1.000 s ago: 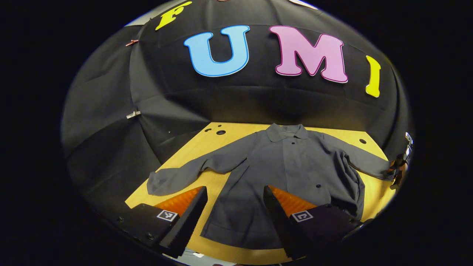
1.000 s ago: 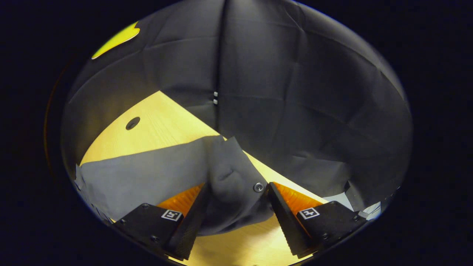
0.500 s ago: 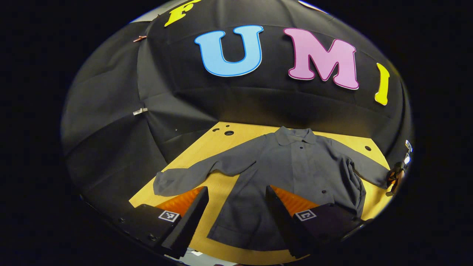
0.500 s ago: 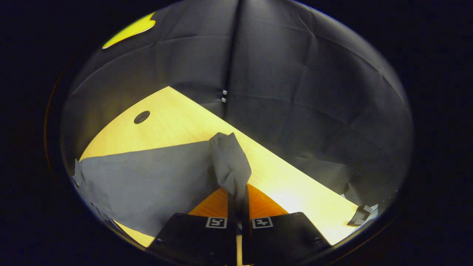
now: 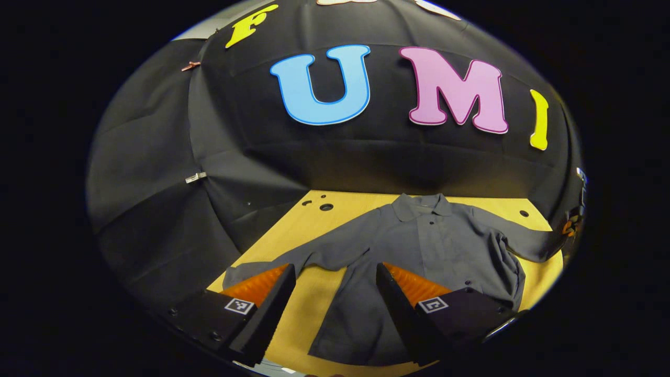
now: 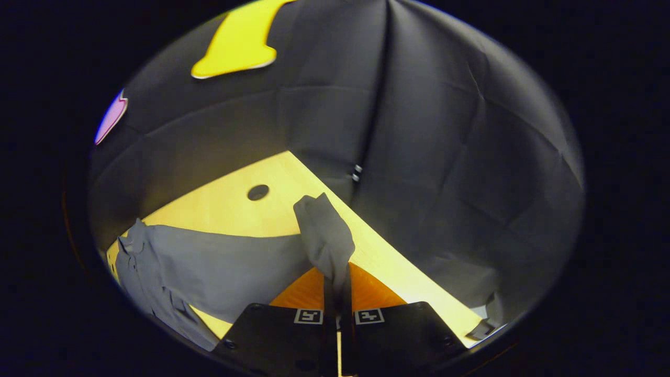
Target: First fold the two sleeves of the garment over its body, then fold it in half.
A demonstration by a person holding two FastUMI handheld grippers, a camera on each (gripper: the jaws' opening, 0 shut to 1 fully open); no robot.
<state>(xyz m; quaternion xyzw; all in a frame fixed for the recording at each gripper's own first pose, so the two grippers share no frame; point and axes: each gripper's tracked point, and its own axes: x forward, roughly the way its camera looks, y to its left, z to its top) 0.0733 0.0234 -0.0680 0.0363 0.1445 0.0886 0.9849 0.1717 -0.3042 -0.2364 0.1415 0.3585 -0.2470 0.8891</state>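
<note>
A grey button-up shirt (image 5: pixel 429 246) lies face up on the wooden table (image 5: pixel 314 209), collar at the far side. Its left sleeve (image 5: pixel 272 267) stretches out flat toward the table's left edge. My left gripper (image 5: pixel 334 272) hovers open above the shirt's near hem, nothing between its fingers. At the far right the other sleeve (image 5: pixel 528 246) rises off the table to my right gripper (image 5: pixel 571 226). In the right gripper view, my right gripper (image 6: pixel 337 277) is shut on the sleeve cuff (image 6: pixel 324 238), which stands bunched above the fingers; the sleeve (image 6: pixel 225 267) trails left toward the body.
The booth's black cloth wall surrounds the table on three sides. Small round holes (image 5: pixel 325 207) mark the table's far left, with one more hole (image 6: pixel 257 192) near the far right corner. The table's right edge (image 6: pixel 408 272) runs close beside my right gripper.
My right gripper closed on the sleeve cuff and has lifted it off the table, tilting upward. My left gripper stayed open and drew back slightly.
</note>
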